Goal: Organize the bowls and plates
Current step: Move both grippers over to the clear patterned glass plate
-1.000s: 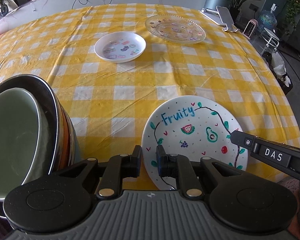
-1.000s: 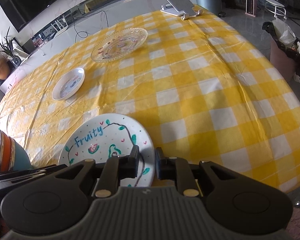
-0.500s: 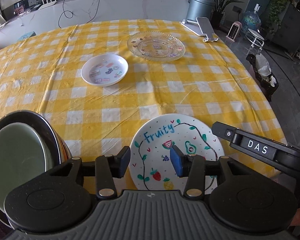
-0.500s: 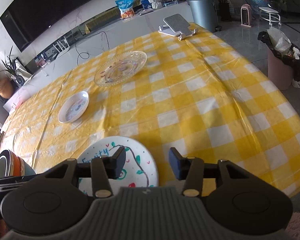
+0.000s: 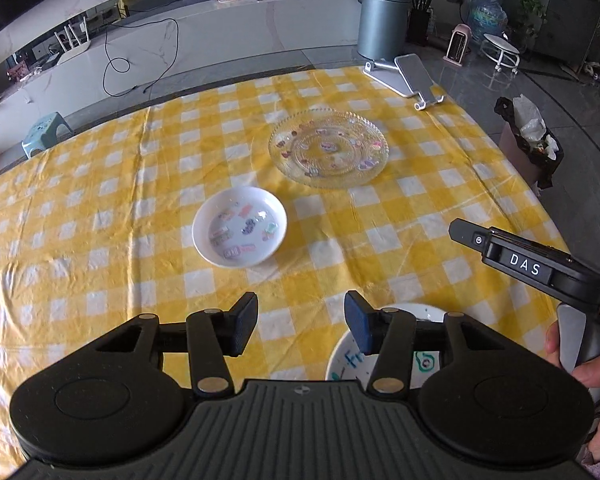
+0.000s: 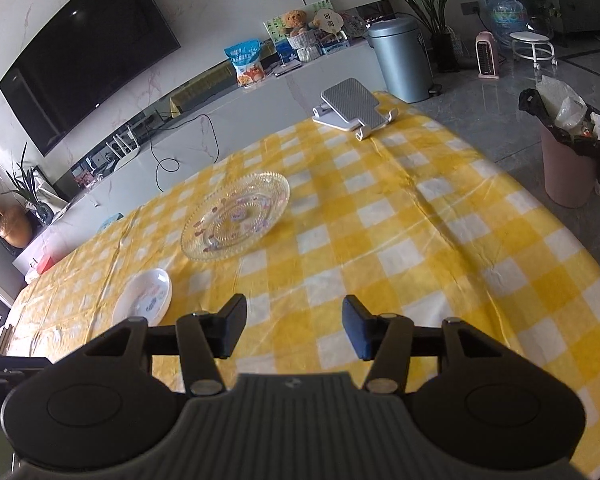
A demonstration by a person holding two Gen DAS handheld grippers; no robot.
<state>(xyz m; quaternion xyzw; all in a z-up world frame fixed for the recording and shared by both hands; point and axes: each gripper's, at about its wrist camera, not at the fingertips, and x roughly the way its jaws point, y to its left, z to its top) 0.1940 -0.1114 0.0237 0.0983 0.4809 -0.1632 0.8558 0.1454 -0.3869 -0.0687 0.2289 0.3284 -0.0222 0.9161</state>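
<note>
The yellow checked table [image 5: 100, 240] carries a glass plate [image 5: 328, 146] toward its far edge, a small white dish [image 5: 239, 232] mid-table, and a "Fruity" plate [image 5: 350, 360] at the near edge, mostly hidden behind the left gripper [image 5: 301, 322]. Left gripper and right gripper [image 6: 294, 328] both gape, empty.

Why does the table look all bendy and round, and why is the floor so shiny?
Left wrist view: the fisheye lens curves the checked tablecloth edges, though everything stays sharp. Right wrist view: same bending; window light glares off the grey floor, and the glass plate sparkles.
</note>
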